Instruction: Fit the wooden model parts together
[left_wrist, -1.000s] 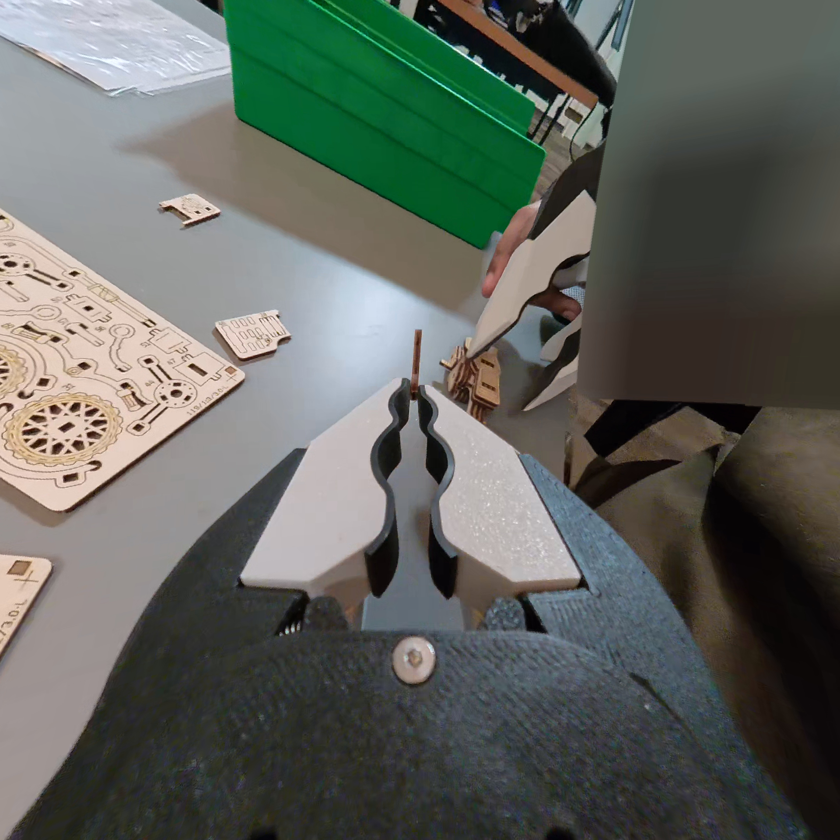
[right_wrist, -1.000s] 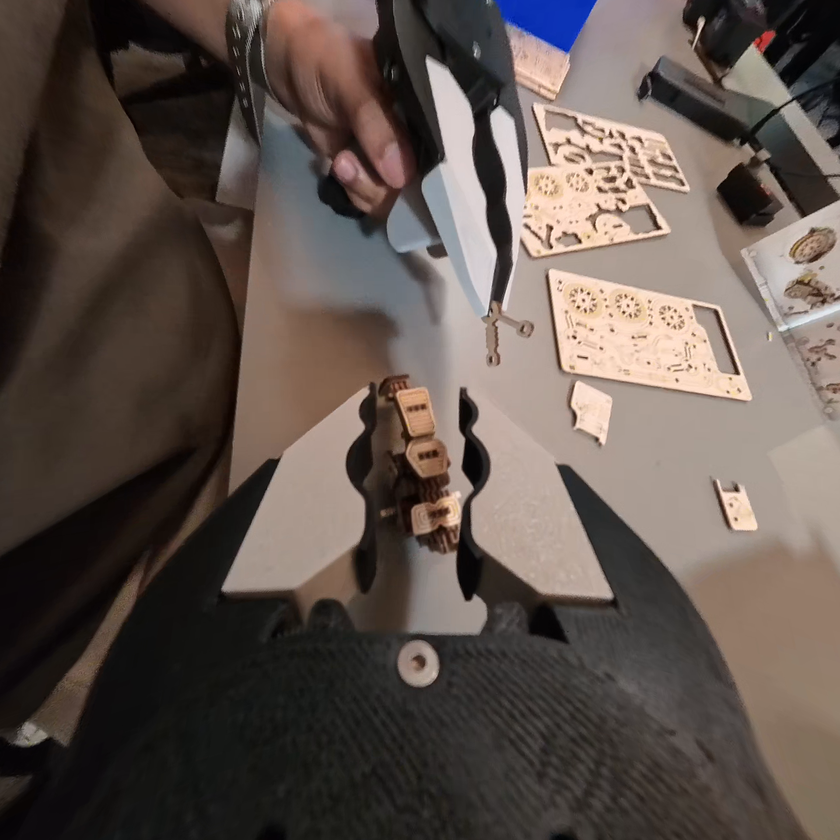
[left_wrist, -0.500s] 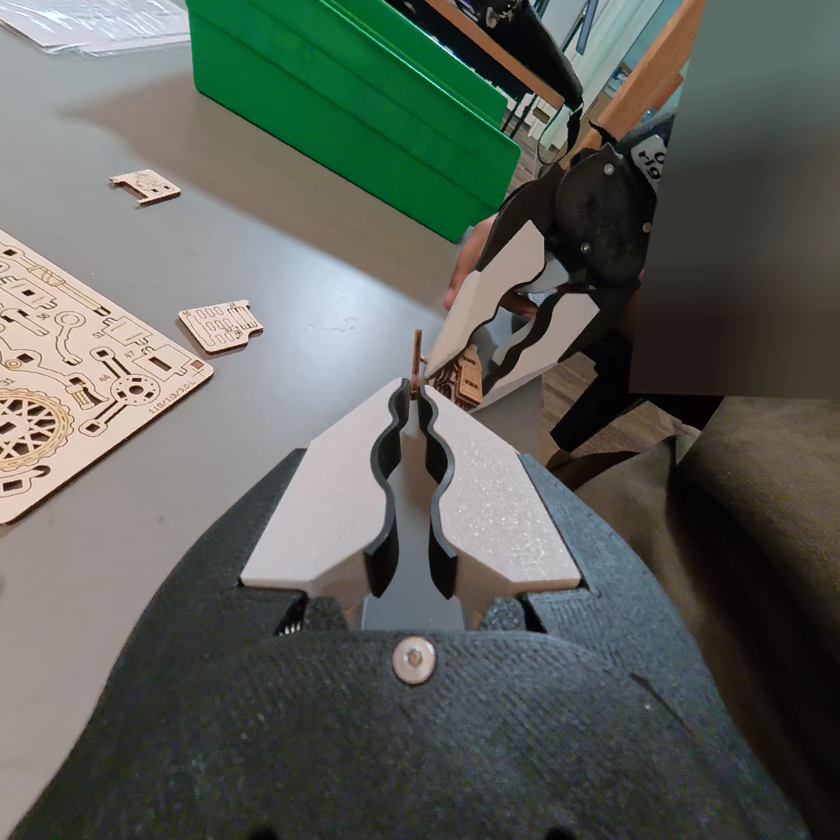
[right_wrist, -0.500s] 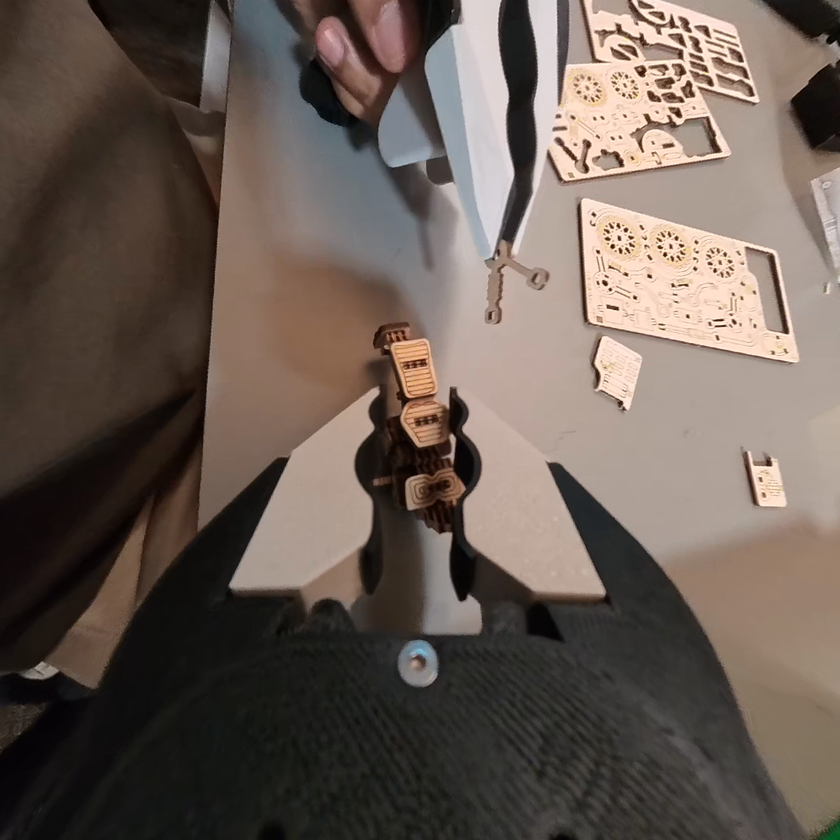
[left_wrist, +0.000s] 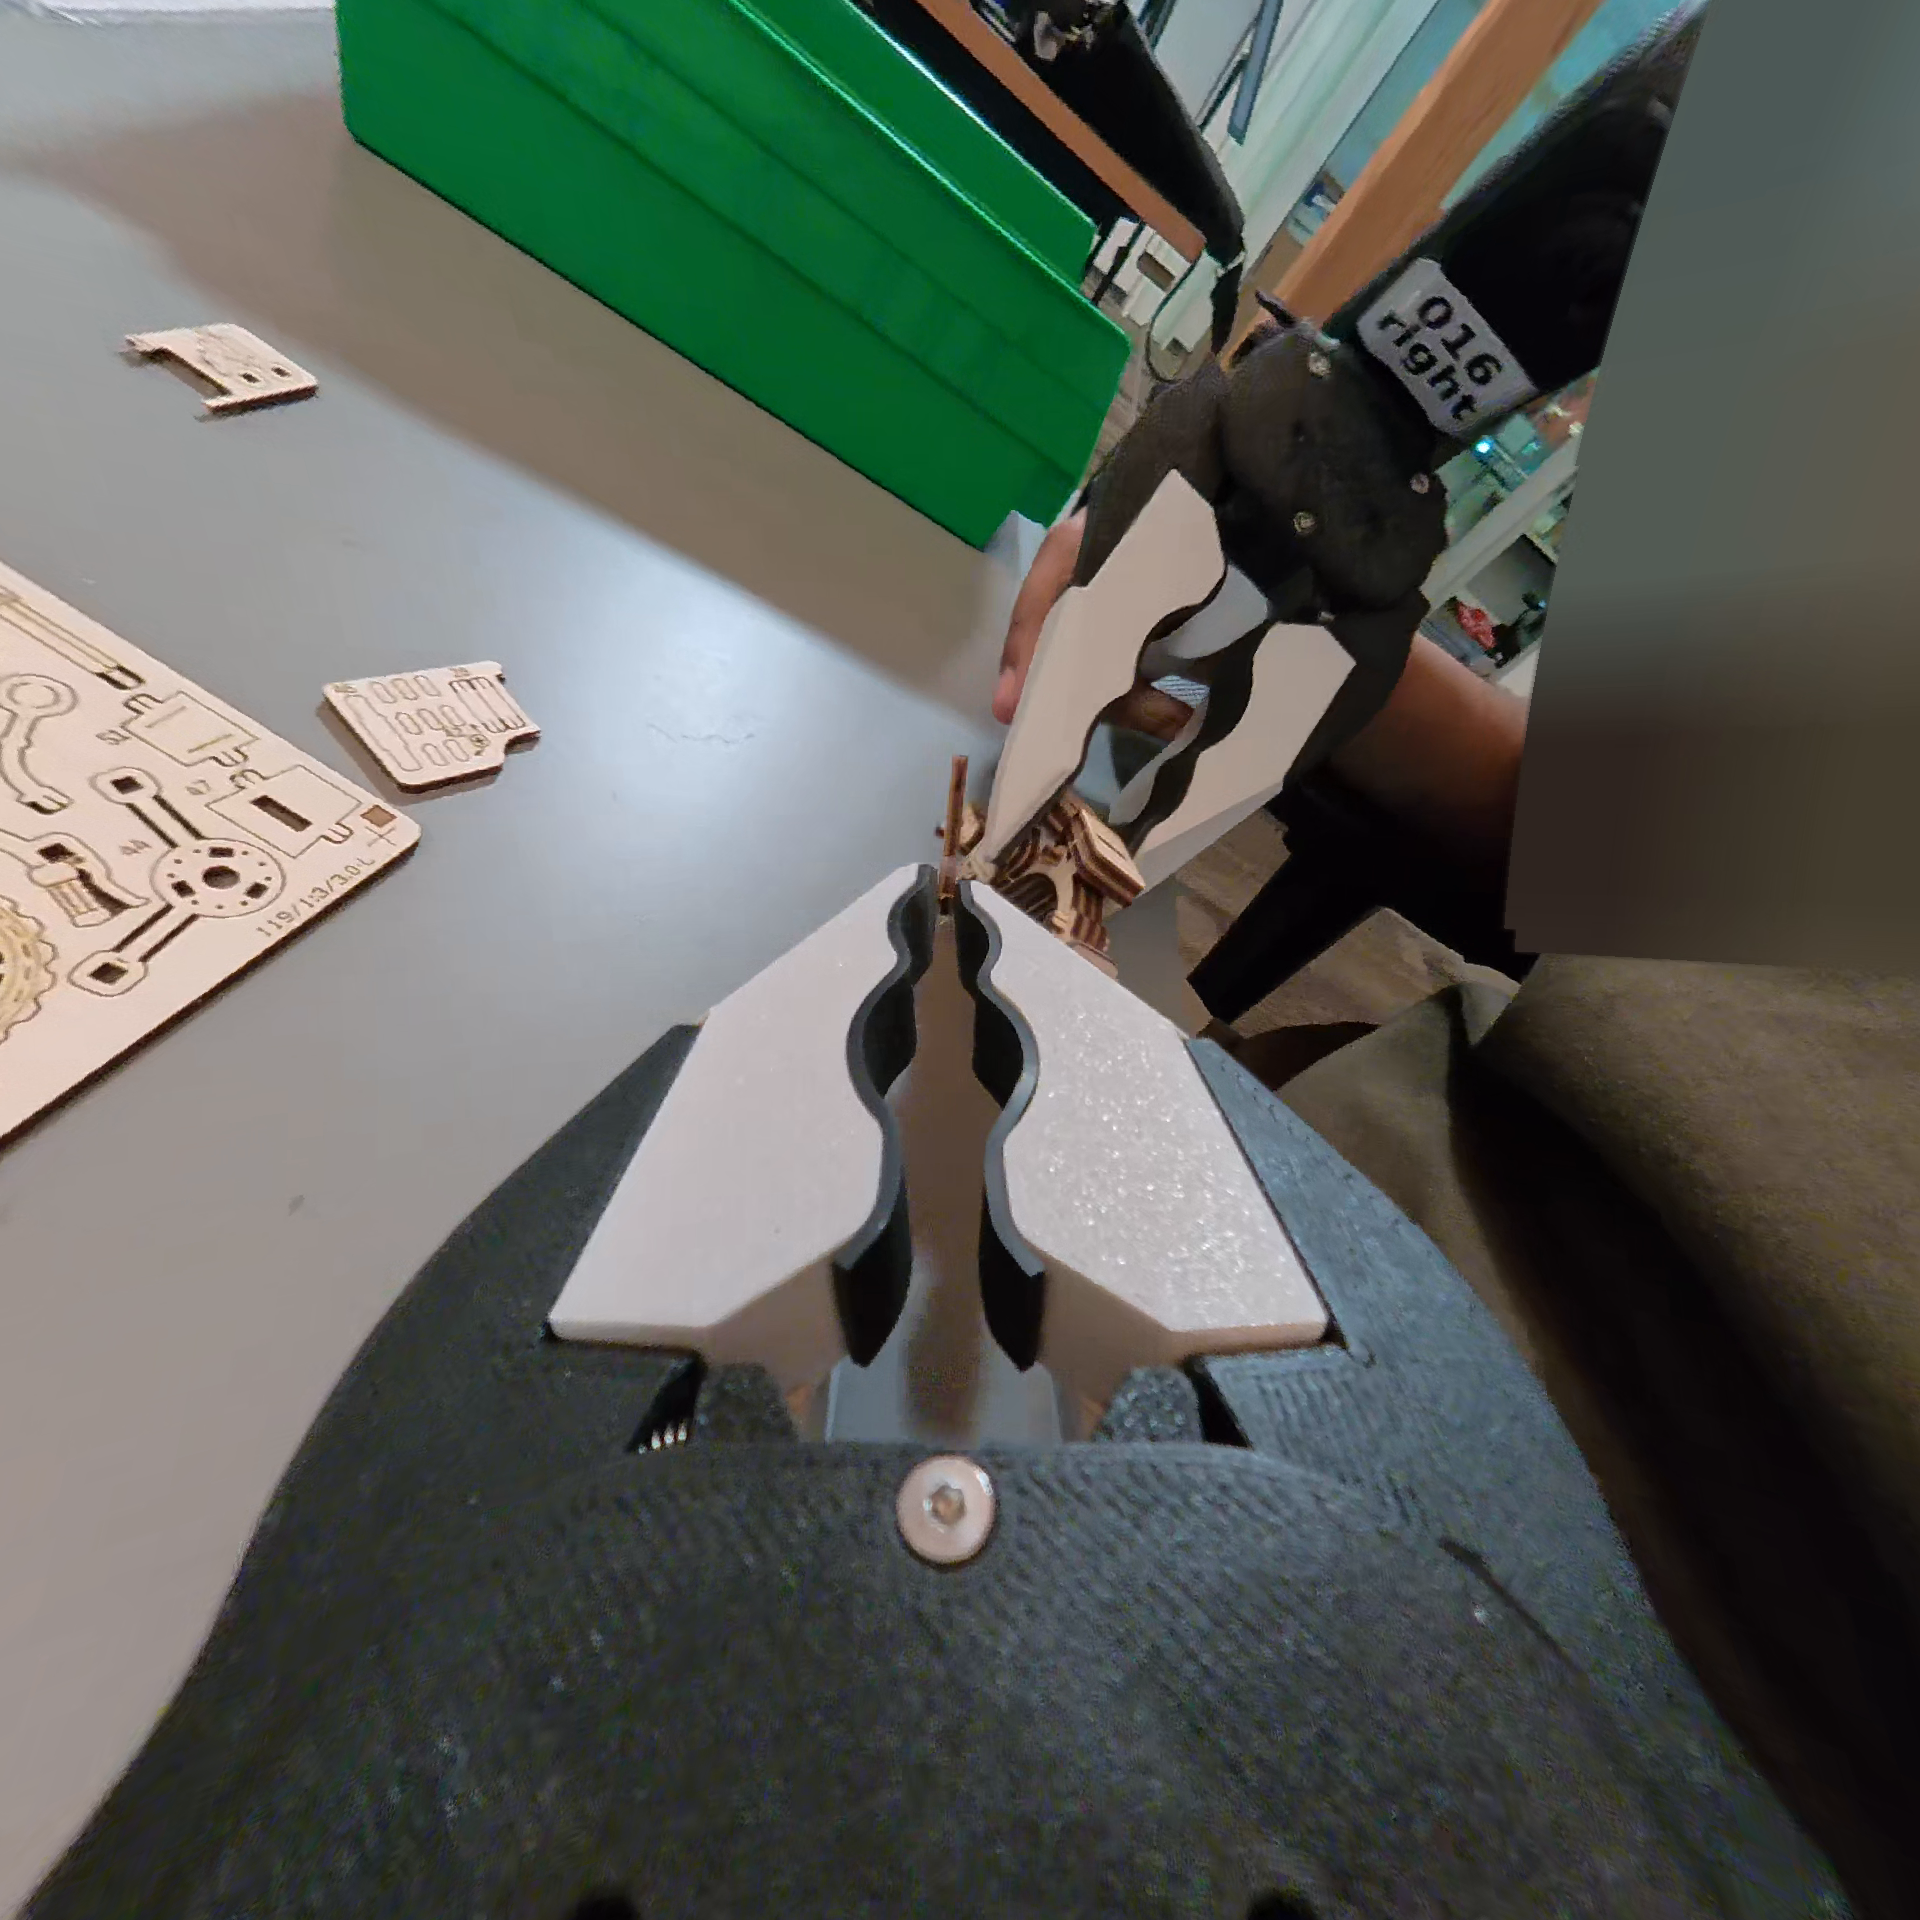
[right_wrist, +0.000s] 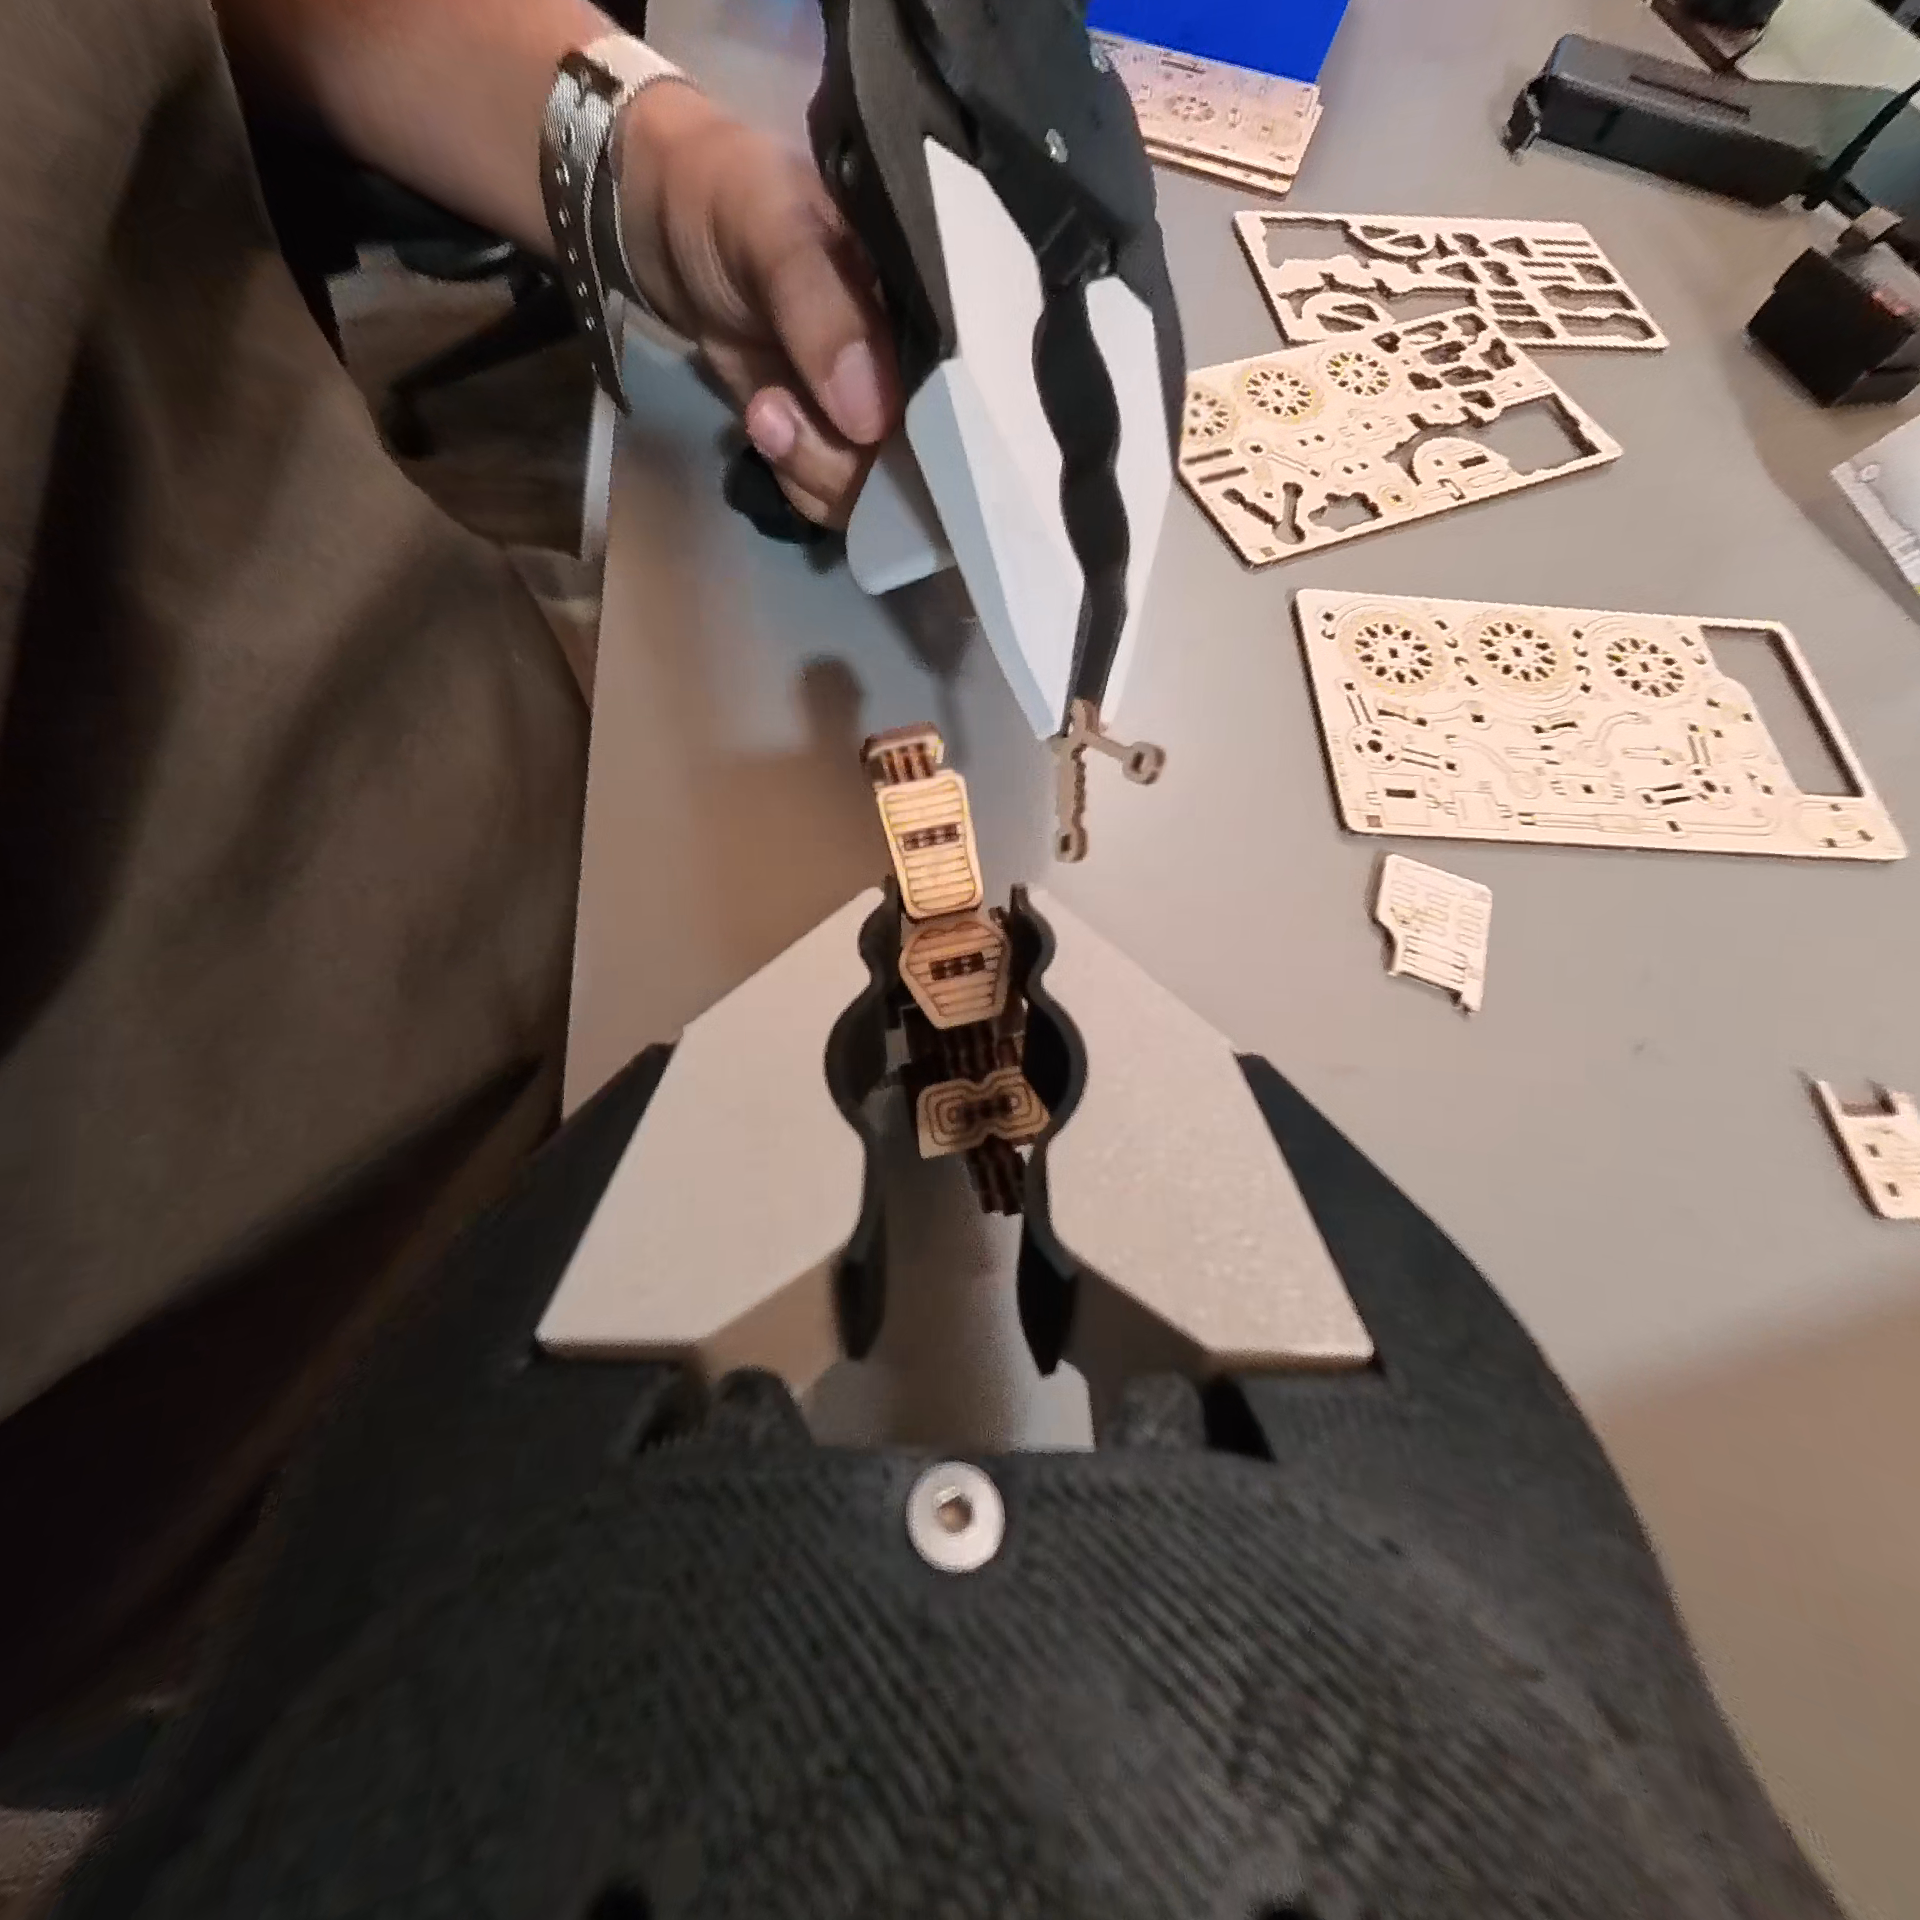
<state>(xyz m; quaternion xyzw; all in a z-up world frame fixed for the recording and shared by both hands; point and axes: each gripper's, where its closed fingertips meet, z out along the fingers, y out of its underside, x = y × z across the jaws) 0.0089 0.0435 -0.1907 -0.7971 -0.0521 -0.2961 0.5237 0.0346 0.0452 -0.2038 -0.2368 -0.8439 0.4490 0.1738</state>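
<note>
My left tool is closed narrow on a small flat wooden piece, pinched by one end at the very tips, so most of the piece sticks out free. My right tool is closed on the half-built wooden model, whose stack of slatted plates reaches past the fingertips. Both are held in the air above the near edge of the tabletop, close to my body. The piece is just beside the model's far end but is not touching it, as I see it in the right wrist view.

To do the joining well, I think I should keep the model still and bring only the piece. First I would turn it until its tab is in line with the slot, then push straight and gently. The piece is thin and may bend or slip in so small a grip. The punched sheets lie farther in on the tabletop, well apart.
</note>
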